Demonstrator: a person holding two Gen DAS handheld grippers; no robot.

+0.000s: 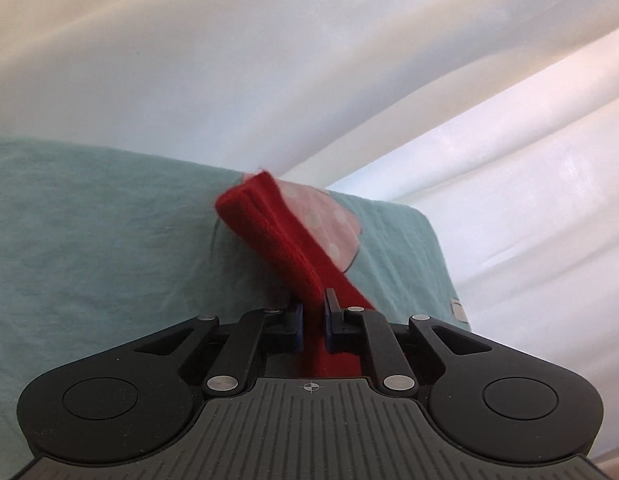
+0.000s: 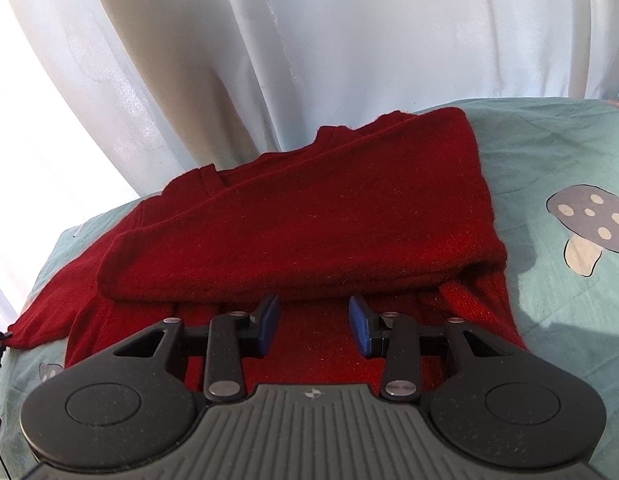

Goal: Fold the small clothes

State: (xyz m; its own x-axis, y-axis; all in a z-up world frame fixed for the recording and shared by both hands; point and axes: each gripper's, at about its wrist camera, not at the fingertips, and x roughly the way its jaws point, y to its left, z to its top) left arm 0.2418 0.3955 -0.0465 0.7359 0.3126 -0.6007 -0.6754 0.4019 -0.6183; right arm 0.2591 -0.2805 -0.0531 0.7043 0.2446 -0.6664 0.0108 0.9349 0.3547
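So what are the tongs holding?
The left tongs pinch a fold of the red sweater. The right tongs are open, holding nothing.

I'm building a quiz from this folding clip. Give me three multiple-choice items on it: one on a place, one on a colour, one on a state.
1. Where does the red sweater lie?
A. On a teal sheet with mushroom prints
B. On a wooden floor
C. Inside a basket

2. What colour are the pads on the gripper fingers?
A. Yellow
B. Blue
C. White

3. How do the two grippers stand?
A. Both open
B. Left open, right shut on cloth
C. Left shut on red cloth, right open

Answers:
1. A: the teal sheet surrounds the sweater, and a mushroom print shows beside it.
2. B: blue pads show in both wrist views.
3. C: the left gripper pinches a strip of red cloth, while the right gripper has its fingers spread above the sweater with nothing between them.
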